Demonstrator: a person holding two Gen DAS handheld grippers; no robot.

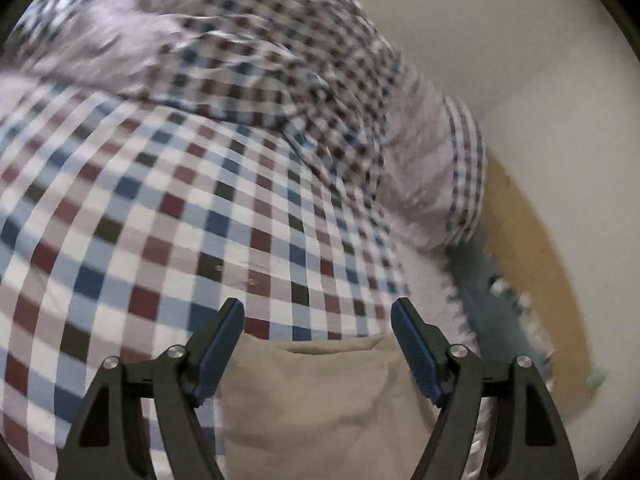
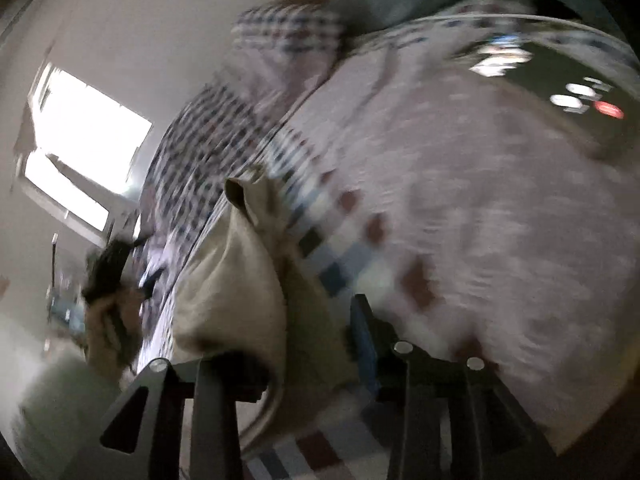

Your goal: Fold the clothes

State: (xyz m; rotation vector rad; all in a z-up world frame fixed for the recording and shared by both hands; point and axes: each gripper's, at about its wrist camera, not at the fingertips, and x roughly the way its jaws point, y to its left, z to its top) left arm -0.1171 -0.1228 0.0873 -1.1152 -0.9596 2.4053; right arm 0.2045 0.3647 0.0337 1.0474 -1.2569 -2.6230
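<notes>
Lying on a white surface (image 1: 500, 40), checked shirt (image 1: 180, 208), tan cloth (image 1: 320, 400) at its near edge, left gripper (image 1: 317, 322) fingers apart over the tan cloth, right gripper (image 2: 316, 344) fingers apart around tan cloth, bright window (image 2: 88, 120) left of the shirt.

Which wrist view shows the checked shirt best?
The left wrist view: the checked shirt fills it, its squares fairly sharp. The right wrist view shows it smeared by motion blur, partly behind beige cloth.
</notes>
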